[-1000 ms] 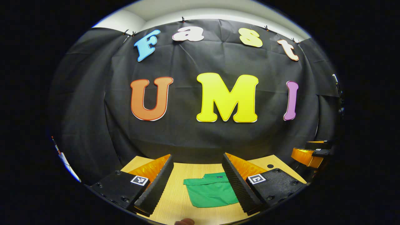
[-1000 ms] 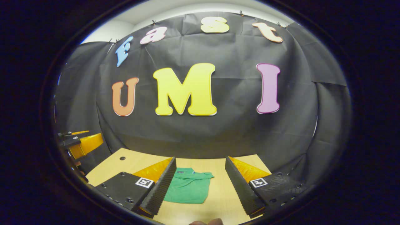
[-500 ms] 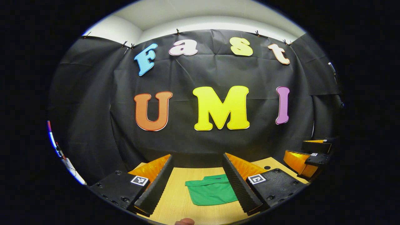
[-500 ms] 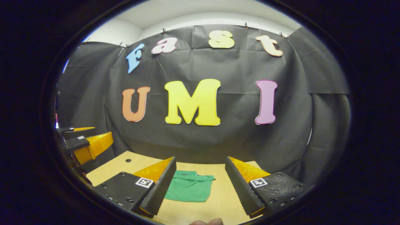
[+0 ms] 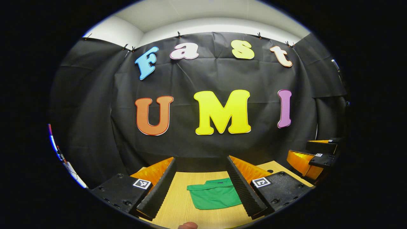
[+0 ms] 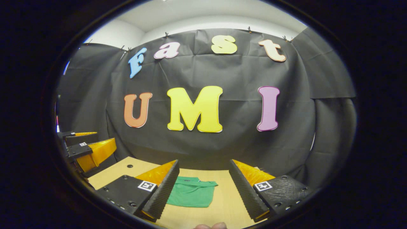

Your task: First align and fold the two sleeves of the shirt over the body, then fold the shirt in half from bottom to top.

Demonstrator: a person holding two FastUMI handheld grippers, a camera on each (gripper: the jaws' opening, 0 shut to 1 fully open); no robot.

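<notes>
The green shirt (image 5: 213, 197) lies folded into a compact rectangle on the light wooden table (image 5: 178, 203), collar at the far end. In the left gripper view my left gripper (image 5: 201, 184) is held above the table, open, nothing between its fingers; the shirt sits low between them, partly hidden by the right finger. In the right gripper view the shirt (image 6: 190, 195) lies left of centre, partly behind the left finger, and my right gripper (image 6: 203, 186) is open and holds nothing. Each gripper also shows at the side of the other's view: right gripper (image 5: 313, 157), left gripper (image 6: 84, 149).
The black cloth wall (image 5: 203, 140) closes the table's far side. Small round holes mark the tabletop near its far corners (image 6: 129, 166). A fingertip (image 5: 187, 225) shows at the bottom edge of the left gripper view.
Both grippers have drawn back and tilted up from the table; the wall letters have dropped lower in both views and the shirt looks smaller. The shirt itself has not moved.
</notes>
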